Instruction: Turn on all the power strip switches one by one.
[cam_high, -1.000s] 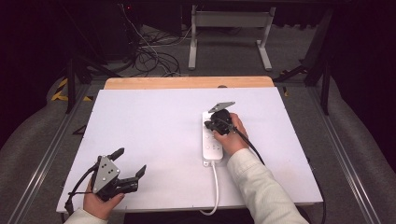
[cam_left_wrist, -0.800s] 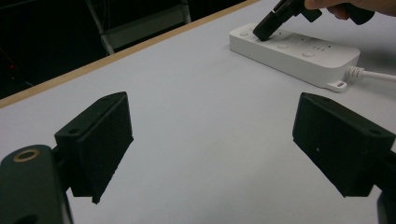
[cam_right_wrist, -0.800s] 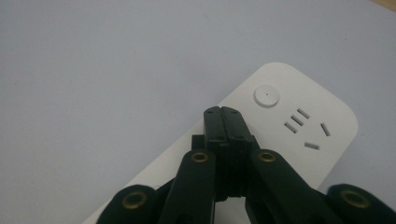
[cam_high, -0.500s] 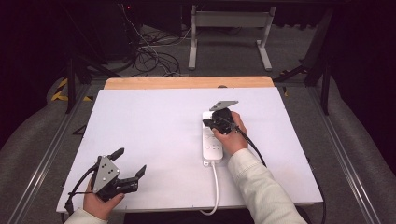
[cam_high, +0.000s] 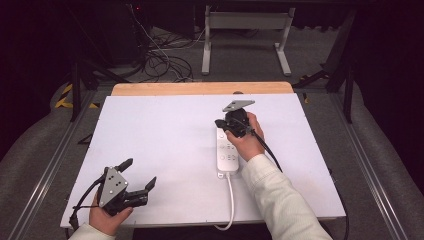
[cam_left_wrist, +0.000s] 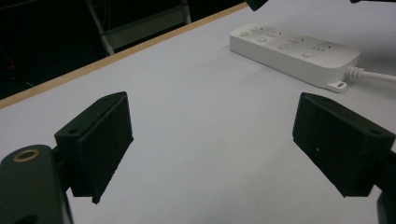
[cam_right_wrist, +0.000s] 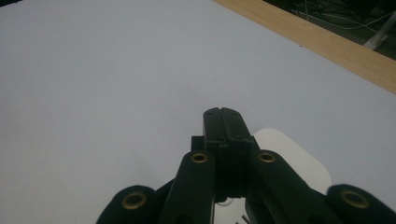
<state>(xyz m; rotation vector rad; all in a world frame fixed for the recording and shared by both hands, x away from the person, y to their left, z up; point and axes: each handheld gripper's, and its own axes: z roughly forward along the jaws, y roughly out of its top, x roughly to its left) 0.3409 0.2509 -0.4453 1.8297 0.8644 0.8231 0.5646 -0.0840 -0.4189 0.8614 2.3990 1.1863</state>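
In the high view a white power strip (cam_high: 227, 151) is seen lying lengthwise on the white table (cam_high: 165, 135), right of the frame's centre, with its white cable (cam_high: 231, 200) running down toward the lower edge. The right gripper (cam_high: 220, 123) is held over the strip's upper end, and in the right gripper view its jaws are seen pressed together with nothing between them. The left gripper (cam_high: 137, 173) is held at the lower left of the high view, well apart from the strip, its jaws spread wide over bare tabletop.
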